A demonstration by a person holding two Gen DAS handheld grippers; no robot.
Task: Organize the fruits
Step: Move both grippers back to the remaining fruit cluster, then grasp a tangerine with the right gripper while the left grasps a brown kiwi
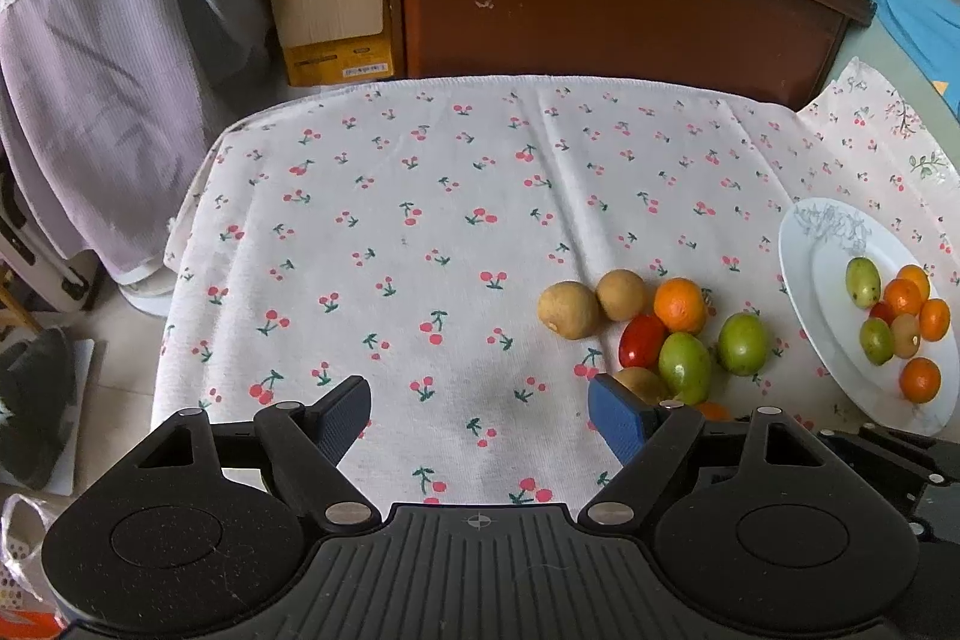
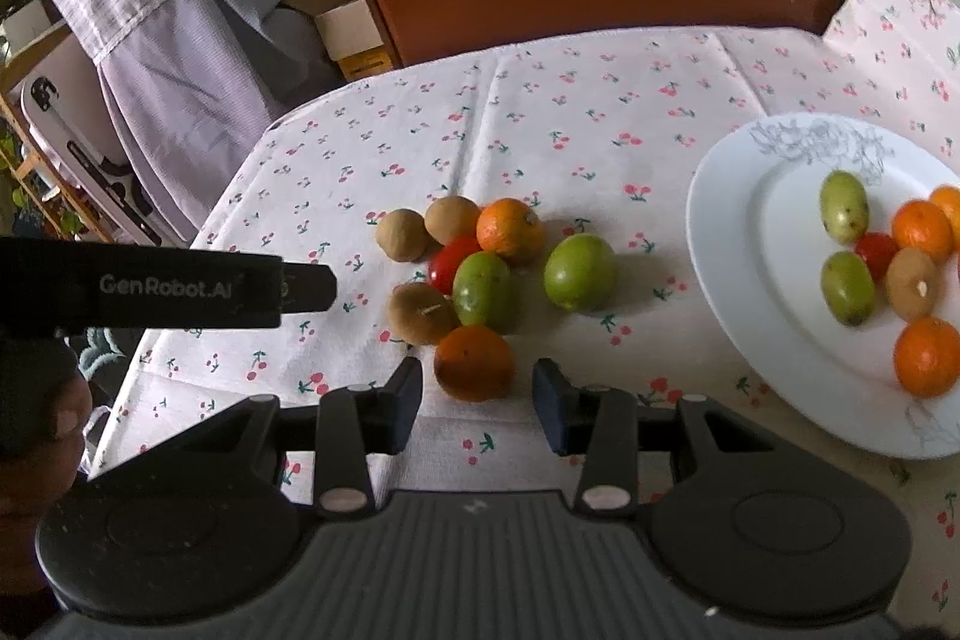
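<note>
Fruit found in two lots. Counted at least seven pieces already on the white plate [image 2: 720,232] by the worktop's right edge: oranges, two green fruits, a brown one and a small red one. Counted eight more loose on the cherry-print cloth [image 2: 540,130], bunched between the plate and the middle of the worktop, closer to the near edge than the far one. Judged the job roughly half done, with every loose piece yet to go across. Saw the right hand-held gripper [image 2: 478,394] partly spread, with fingers flanking the nearest orange [image 2: 474,358] and no visible press on it. Took that orange for the likely next pick. Noted it as close to round, so no long axis to line up with, and could not make out the facing of its stalk end. Noted the brown fruit [image 2: 420,313] against its far left side, stalk stub upward. Noted the green fruit [image 2: 485,291] just behind, oblong, long axis running from near edge toward far edge. Saw the left hand-held gripper [image 1: 480,403] spread wide and empty over bare cloth, left of the bunch.
</note>
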